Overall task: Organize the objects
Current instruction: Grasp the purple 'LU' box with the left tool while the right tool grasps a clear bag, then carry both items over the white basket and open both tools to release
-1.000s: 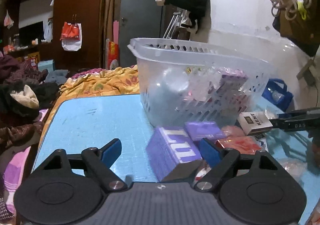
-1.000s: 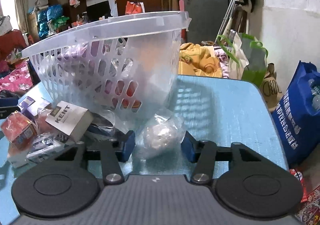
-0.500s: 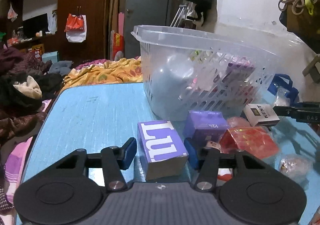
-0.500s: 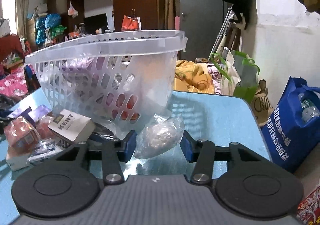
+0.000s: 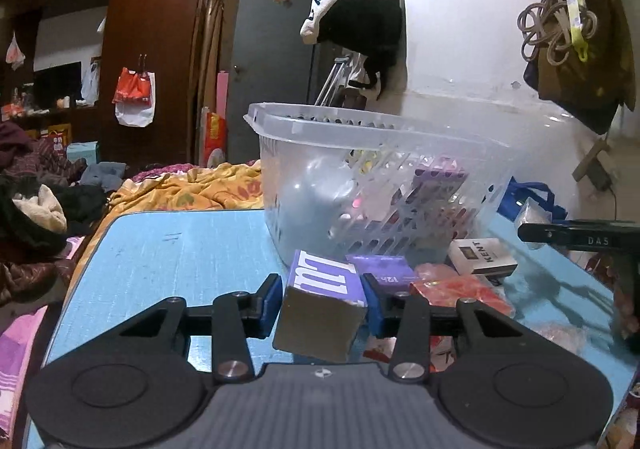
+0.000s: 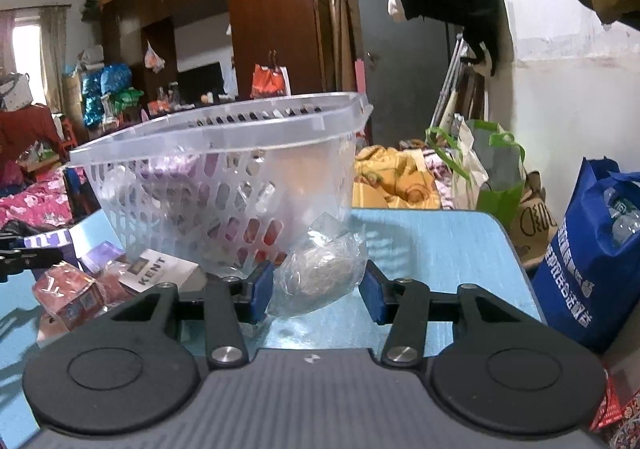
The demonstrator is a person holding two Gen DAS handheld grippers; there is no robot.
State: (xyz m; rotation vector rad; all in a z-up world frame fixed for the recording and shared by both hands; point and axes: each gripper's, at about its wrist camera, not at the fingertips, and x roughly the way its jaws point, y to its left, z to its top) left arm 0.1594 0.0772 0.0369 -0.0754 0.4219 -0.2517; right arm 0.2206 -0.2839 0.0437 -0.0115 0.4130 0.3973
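A clear slotted basket [image 5: 360, 129] with several items inside stands on the blue table [image 5: 180, 249]. My left gripper [image 5: 321, 307] is just in front of it. Its jaws are closing and both pads press a purple box [image 5: 324, 281], which is tilted with its grey end face toward me. At the basket's [image 6: 224, 129] other end, my right gripper [image 6: 316, 291] is shut on a crumpled clear plastic bag [image 6: 320, 269], held just above the table [image 6: 440, 249]. The right gripper's black arm [image 5: 580, 237] shows at the right edge of the left wrist view.
Between the grippers, loose on the table by the basket, lie a second purple box [image 5: 384, 269], a white KENT pack [image 5: 482, 257] and a red packet [image 5: 460, 289]. A blue bag [image 6: 592, 249] and a green bag [image 6: 496, 177] stand beyond the table's right edge. Bedding and clothes lie behind.
The left jaws went from wide open to closed on the purple box, which has come up off the table. The right gripper kept its hold and tipped upward with the bag.
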